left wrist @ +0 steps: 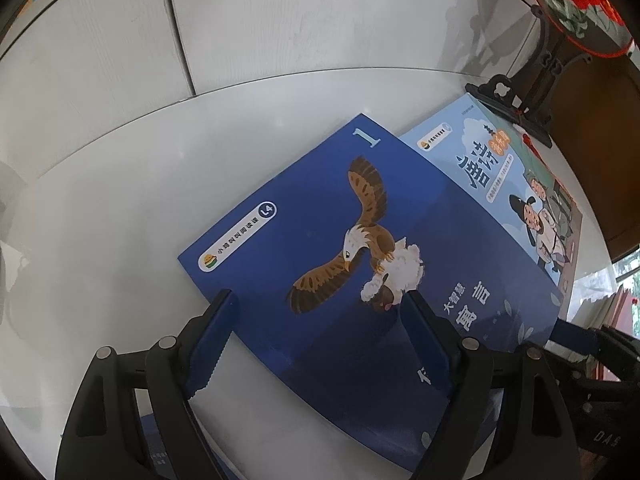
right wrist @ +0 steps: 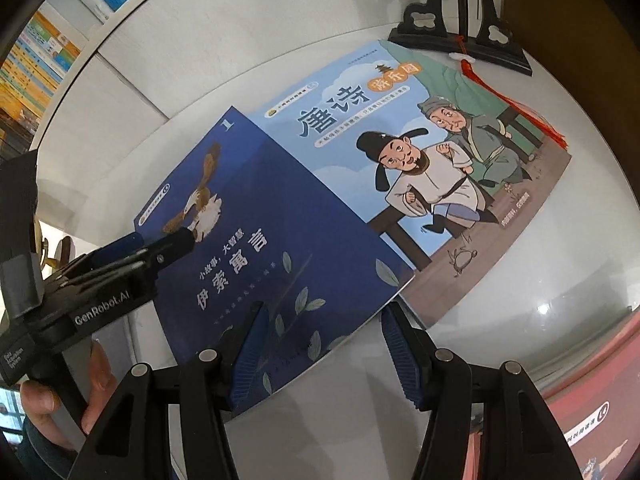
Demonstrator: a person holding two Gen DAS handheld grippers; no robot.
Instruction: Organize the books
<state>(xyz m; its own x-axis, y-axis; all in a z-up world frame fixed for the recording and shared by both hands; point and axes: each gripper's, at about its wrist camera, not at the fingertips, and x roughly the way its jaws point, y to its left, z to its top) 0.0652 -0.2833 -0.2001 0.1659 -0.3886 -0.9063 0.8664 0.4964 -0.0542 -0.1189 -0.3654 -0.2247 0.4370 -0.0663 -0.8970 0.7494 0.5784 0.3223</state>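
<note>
Both tools hang open over the dark blue eagle book (left wrist: 320, 248), which lies on the desk (left wrist: 120, 200) overlapping the pale blue poetry book (right wrist: 420, 152). Squaring them up looks next: left tool (left wrist: 320, 300) and right tool (right wrist: 320, 312) must close on its near edges.

Tabletop (left wrist: 140, 184) left of books open; stand (right wrist: 460, 36) (dark, ornate) blocks behind.

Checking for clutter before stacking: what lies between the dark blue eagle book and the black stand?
The light blue book fills that stretch, tucked under the eagle book and reaching the stand; the right wrist view shows it best.
</note>
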